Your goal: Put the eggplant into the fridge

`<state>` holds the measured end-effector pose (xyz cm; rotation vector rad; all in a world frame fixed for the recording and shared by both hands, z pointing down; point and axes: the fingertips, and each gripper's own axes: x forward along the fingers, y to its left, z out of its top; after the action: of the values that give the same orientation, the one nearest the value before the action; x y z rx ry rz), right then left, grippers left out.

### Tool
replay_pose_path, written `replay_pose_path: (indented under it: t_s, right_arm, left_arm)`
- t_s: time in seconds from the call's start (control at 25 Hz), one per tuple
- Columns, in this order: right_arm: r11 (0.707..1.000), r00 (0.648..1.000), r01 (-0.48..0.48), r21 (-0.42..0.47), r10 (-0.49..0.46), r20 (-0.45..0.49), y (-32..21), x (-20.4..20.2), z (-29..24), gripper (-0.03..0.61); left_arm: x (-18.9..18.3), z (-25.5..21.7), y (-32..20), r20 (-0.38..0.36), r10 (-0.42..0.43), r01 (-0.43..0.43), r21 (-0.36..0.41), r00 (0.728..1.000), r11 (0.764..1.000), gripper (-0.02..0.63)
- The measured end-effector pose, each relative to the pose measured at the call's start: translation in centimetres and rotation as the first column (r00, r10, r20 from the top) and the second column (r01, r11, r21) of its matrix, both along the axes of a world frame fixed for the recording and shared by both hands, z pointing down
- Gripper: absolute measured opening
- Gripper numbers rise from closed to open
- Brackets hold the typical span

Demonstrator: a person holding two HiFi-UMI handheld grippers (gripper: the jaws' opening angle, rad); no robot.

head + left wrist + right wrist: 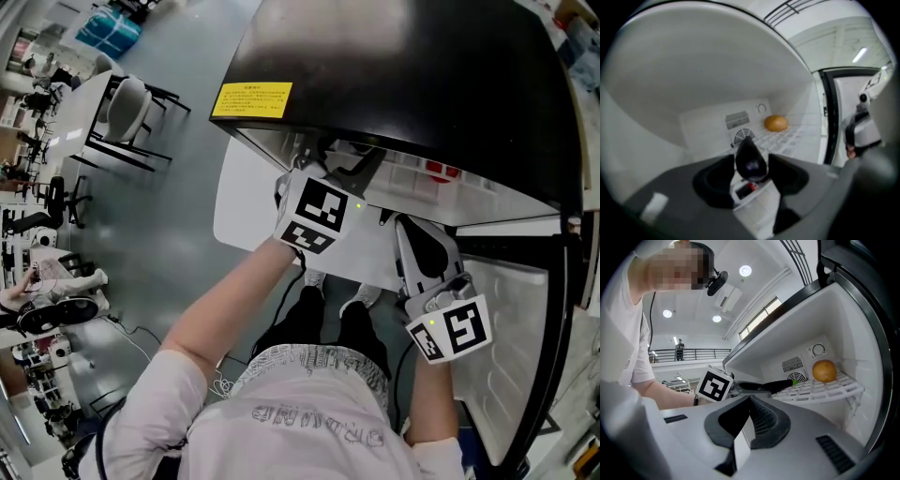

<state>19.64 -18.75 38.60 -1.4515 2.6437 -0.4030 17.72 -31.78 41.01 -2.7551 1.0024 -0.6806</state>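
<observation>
A dark purple eggplant (751, 159) lies between the jaws of my left gripper (752, 165) inside the small fridge (394, 66). A thin gap shows beside the eggplant, so the pads do not press on it. In the right gripper view the eggplant (776, 385) points its green tip onto the white wire shelf (834, 391), with the left gripper (757, 388) behind it. My right gripper (751, 400) hangs shut and empty in front of the fridge opening, right of the left one. In the head view the left gripper (345, 157) reaches under the black fridge top, and the right gripper (410, 228) stays outside.
An orange (824, 371) sits at the back of the shelf near a round vent and a dial. The open fridge door (506, 347) stands on the right, close to my right gripper. Desks and chairs (127, 108) stand farther left on the grey floor.
</observation>
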Motion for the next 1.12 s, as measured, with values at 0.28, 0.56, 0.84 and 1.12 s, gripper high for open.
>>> replay_pose_path:
  t_s: [0.28,0.56,0.84,1.12]
  right_arm:
    - [1.000,1.000,0.012,0.001,-0.012,-0.009,0.1,-0.5,-0.2,0.003]
    - [1.000,1.000,0.014,0.009,-0.014,-0.018,0.1,-0.6,-0.6,0.003]
    - [1.000,0.999,-0.005,0.005,0.005,-0.037,0.3,-0.7,-0.9,0.003]
    - [1.000,0.998,-0.030,0.007,0.031,-0.052,0.6,-0.6,-1.4,0.003]
  left_arm:
    - [-0.2,-0.5,0.2,-0.011,0.000,0.000,0.009,1.000,1.000,0.252]
    - [-0.6,-1.1,0.8,-0.040,-0.001,0.001,0.001,0.999,1.000,0.255]
    - [-1.1,-2.1,2.1,-0.076,0.010,-0.011,-0.009,0.997,1.000,0.255]
    - [-2.0,-2.6,4.1,-0.114,0.039,-0.041,-0.017,0.993,0.999,0.241]
